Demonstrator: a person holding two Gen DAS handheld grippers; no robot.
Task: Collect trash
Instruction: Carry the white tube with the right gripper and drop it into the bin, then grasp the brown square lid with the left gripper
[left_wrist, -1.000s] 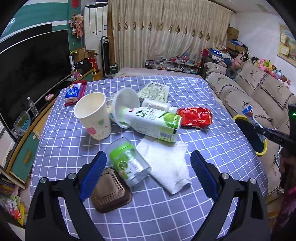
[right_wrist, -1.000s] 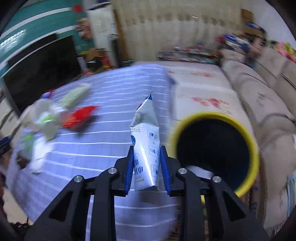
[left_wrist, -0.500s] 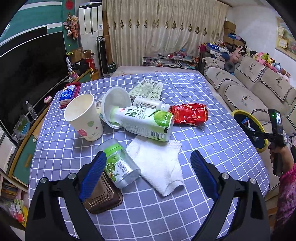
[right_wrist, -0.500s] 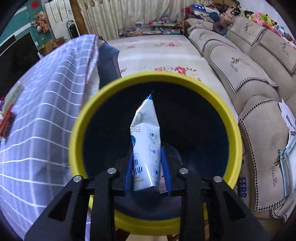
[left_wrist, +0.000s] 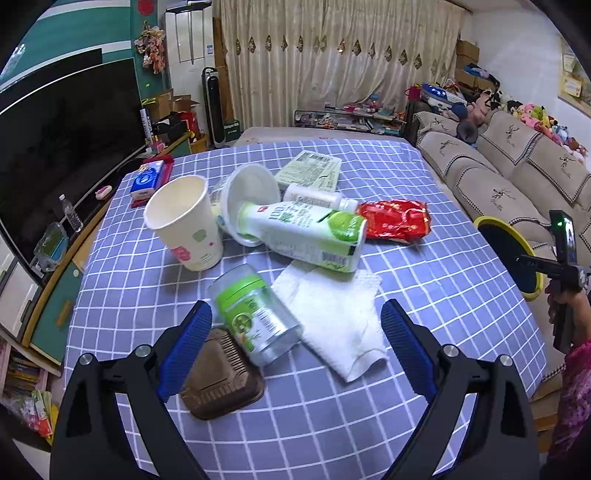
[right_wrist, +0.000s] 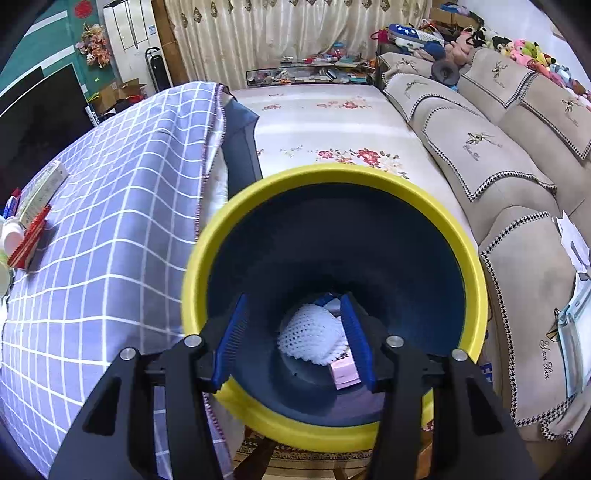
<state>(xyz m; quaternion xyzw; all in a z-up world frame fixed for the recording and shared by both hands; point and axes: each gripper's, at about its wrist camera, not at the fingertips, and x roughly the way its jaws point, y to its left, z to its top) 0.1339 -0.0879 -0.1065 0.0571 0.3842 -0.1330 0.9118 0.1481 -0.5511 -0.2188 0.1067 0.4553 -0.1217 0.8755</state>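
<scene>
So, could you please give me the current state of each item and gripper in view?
left gripper: open, empty
right gripper: open, empty, over bin
bin: upright, trash inside
paper cup: upright, tilted
green-capped jar: on its side
carton: lying flat
tissue: crumpled

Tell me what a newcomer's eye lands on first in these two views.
In the right view, the yellow-rimmed bin fills the frame beside the table, with a white foam net at its bottom and the open right tool above it. In the left view, the litter heap on the checked cloth draws the eye: a paper cup, a toppled carton and a red wrapper.
</scene>
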